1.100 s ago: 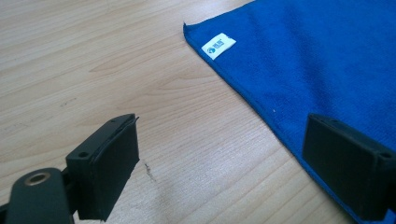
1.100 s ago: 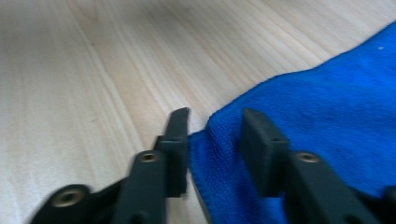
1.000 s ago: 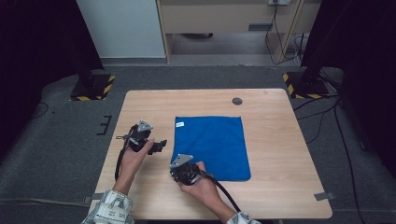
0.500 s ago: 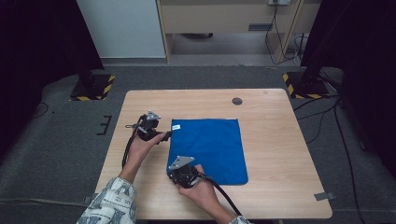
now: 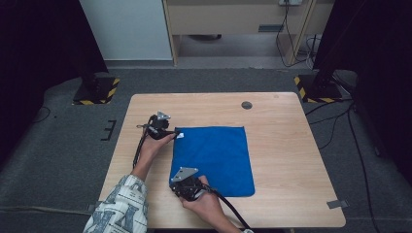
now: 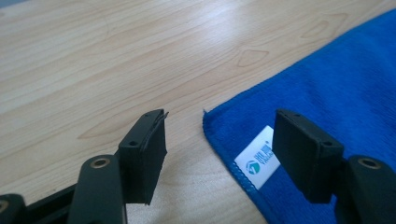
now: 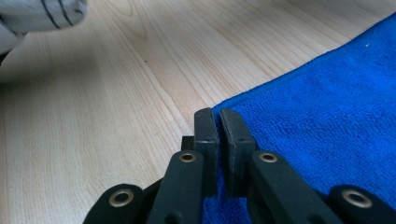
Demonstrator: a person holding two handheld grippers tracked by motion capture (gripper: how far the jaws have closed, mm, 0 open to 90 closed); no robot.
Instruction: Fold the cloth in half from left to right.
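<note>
A blue microfibre cloth (image 5: 214,159) is spread flat on the wooden counter (image 5: 286,145), lying left of the counter's middle and toward the person's side. A small white label (image 6: 258,157) is sewn at the cloth's far left corner.

The left tool (image 5: 167,132) is held at that labelled corner. In the left gripper view its jaws are seen well apart: one black jaw stands over bare wood just beside the cloth's edge, the other over the blue fabric, with the corner and its label between them. Nothing is clamped there.

The right tool (image 5: 183,187) is placed at the cloth's near left corner. In the right gripper view (image 7: 218,140) its jaws are seen pressed nearly together, right at the cloth's edge, with the fabric running under and beside the right jaw. A thin slit is left between the pads; whether the hem is pinched inside cannot be told with certainty.

A patterned sleeve (image 5: 119,206) is seen on the left forearm at the bottom of the high view. A small dark round disc (image 5: 247,105) is set in the counter near its far edge, well apart from the cloth.
</note>
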